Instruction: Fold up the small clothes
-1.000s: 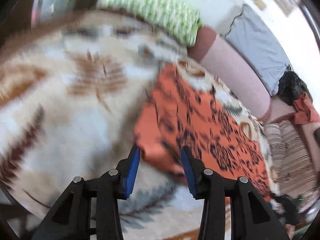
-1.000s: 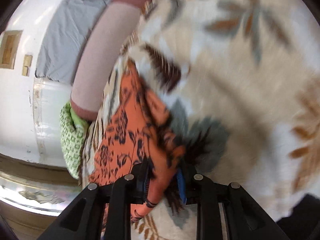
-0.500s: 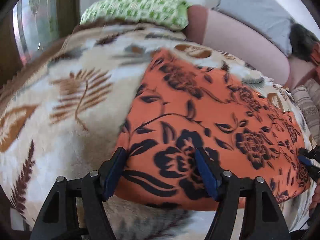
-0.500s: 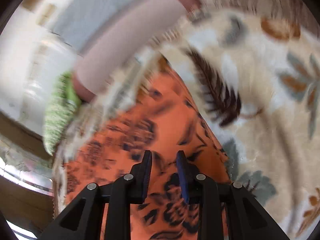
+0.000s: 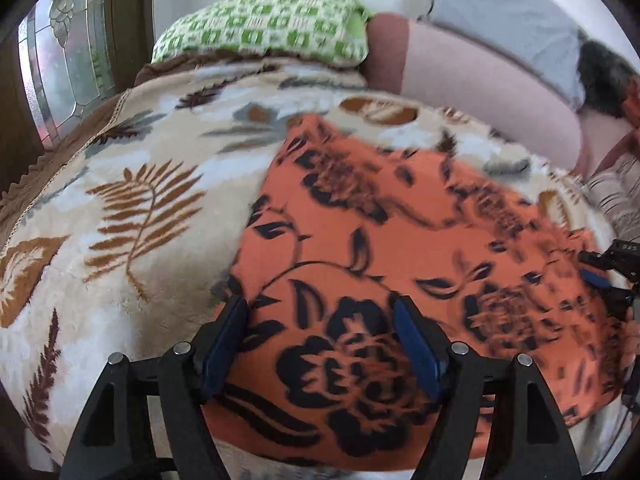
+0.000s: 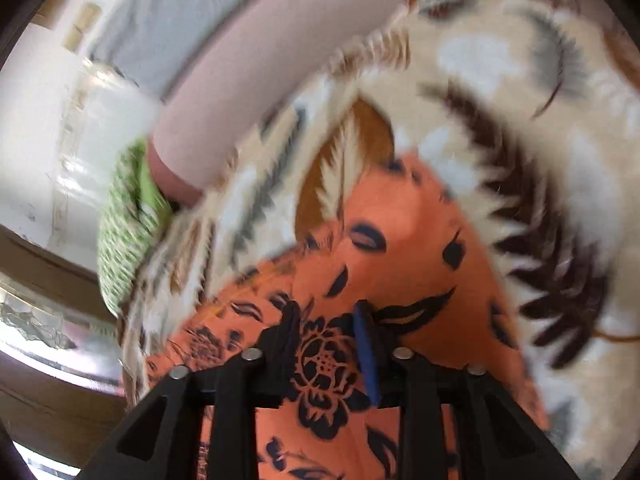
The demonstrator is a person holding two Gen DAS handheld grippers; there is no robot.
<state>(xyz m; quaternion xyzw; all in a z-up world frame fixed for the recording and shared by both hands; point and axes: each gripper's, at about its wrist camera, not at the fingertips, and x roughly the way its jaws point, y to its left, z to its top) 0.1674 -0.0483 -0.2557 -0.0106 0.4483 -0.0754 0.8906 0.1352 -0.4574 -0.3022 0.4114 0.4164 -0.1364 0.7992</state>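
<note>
At the bottom of the left wrist view, the left gripper (image 5: 318,348) hangs over the orange floral garment (image 5: 400,264) with its blue pads set wide apart, nothing pinched between them. The cloth lies spread flat on a cream leaf-patterned blanket (image 5: 120,208), filling the centre and right of the frame. At the far right edge, the right gripper (image 5: 608,280) shows beside the garment's border. Behind the blanket, a green checked pillow (image 5: 260,24) sits at upper centre, with a pink bolster (image 5: 480,84) to its right.

Low in the blurred right wrist view, the right gripper (image 6: 330,344) has a narrow gap and its jaws are opening. The garment (image 6: 400,240) lies beneath them, unpinched, across the lower centre. The blanket (image 6: 520,100) fills the right, the bolster (image 6: 248,80) the upper left.
</note>
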